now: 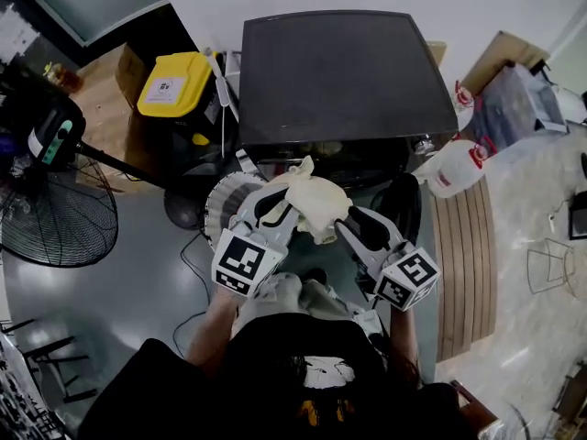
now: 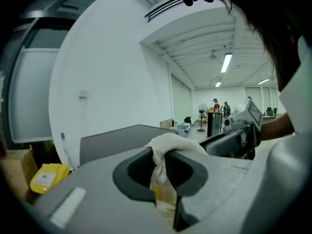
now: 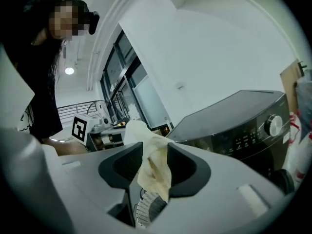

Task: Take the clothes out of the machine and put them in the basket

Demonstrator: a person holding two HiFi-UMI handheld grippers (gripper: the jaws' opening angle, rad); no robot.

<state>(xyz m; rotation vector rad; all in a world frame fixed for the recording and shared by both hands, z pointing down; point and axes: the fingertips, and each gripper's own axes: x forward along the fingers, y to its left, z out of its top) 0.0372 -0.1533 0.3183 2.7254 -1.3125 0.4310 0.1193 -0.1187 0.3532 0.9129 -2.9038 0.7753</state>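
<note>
**A:** What is shown in the head view?

**B:** A crumpled cream-coloured cloth is held in the air in front of the dark grey front-loading washing machine, already out of the drum. It is gripped from two sides. The left gripper is closed on its 9 o'clock edge and the right gripper on its 4 o'clock edge. The white slatted plastic basket is seen at 9 o'clock of the cloth, partly under the left gripper.

**A:** What risk is read from that?

**B:** The cloth is not centred over the basket. If it is released here, it is likely to land on the floor or on the basket's rim.

**A:** And in the left gripper view?

**B:** The jaws are narrowed onto a thin fold, with the bulk of the cloth bunched above them at 12 o'clock. So little fabric is caught that it may be pulled free if the grippers are drawn apart.

**A:** And in the right gripper view?

**B:** The jaws are shut on a hanging strip of the cloth, and the basket's ribs are seen below them at 6 o'clock. If one side is let go first, the cloth may swing, and its loose tail may be draped over the basket's rim. Whether more clothes remain in the drum cannot be told.
</note>
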